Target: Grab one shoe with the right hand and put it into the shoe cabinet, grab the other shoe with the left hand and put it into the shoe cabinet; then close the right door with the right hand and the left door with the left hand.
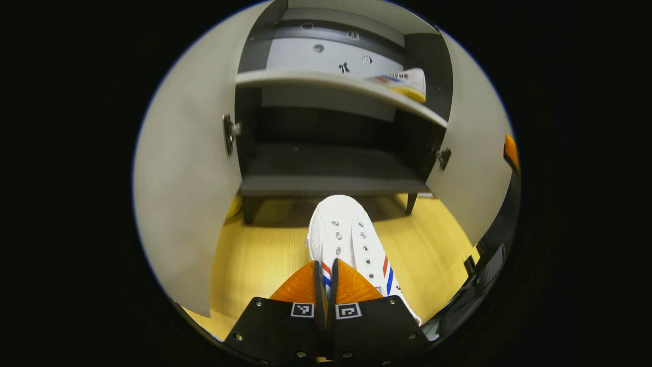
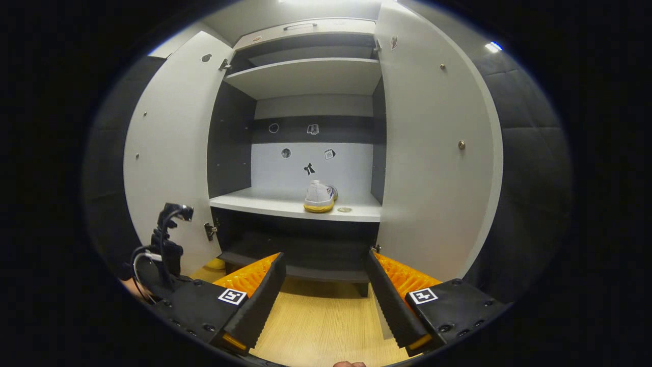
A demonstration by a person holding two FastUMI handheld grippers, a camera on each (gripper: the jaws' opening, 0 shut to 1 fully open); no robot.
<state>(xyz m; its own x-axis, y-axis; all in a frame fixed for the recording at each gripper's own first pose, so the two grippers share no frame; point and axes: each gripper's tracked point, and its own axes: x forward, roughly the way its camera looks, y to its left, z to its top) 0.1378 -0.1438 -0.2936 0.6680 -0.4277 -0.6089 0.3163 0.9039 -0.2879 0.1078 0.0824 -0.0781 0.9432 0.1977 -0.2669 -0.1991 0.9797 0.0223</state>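
— Wooden flooring (image 1: 254, 255) runs up to the open shoe cabinet (image 2: 305, 76), doesn't it?

— Yes, and both doors stand swung out: the left door (image 2: 168, 153) and the right door (image 2: 433, 153).

— Where are the shoes?

— One white shoe (image 2: 320, 197) sits on the middle shelf (image 2: 265, 204), heel outward, toward the right side. The other shoe (image 1: 351, 239) lies over the floor in front of the cabinet's dark bottom shelf (image 1: 326, 168), toe pointing at it.

— And the tongs?

— The left tongs (image 1: 326, 270) are drawn narrow, pinching the near end of that second shoe between both fingers. The right tongs (image 2: 326, 278) are spread wide with nothing between them, facing the cabinet from in front.

— Anything else?

— The left tongs' camera rig (image 2: 168, 239) shows at the lower left of the right gripper view, near the left door.
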